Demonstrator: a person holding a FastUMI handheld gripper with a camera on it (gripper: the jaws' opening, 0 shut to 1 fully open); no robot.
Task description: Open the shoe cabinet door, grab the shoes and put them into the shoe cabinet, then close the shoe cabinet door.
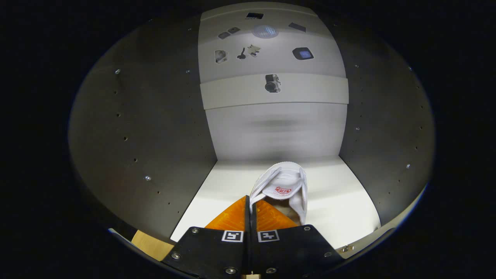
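Gripper [250, 201] inside shoe cabinet [139, 128], fingers pressed together, pinching collar edge of white shoe [285, 186] right at the tips. Shoe just ahead of the fingers, slightly to their right, opening facing the camera, red-printed insole tag visible inside. Toe end points toward cabinet back panel [277, 131]; heel side nearest the fingers. Resting on or just over white cabinet shelf floor [341, 201]; contact with the floor hard to confirm, faint shadow beside the shoe on the right. Shoe roughly mid-width of the cabinet, well short of the back panel, apart from both side walls. Dark side walls left and right of the shoe, rows of small drilled holes and a few screw heads along them. Pale horizontal strip [310, 91] across the back above the shoe, small dark camera-shaped picture [272, 83] on it. Above the strip, lighter panel [271, 46] with several small pictures or stickers, too small to identify. Bit of light wood [149, 244] left of the finger bases, at cabinet front edge. Small metal fitting [346, 248] at front edge right of the finger bases. Door not distinguishable.
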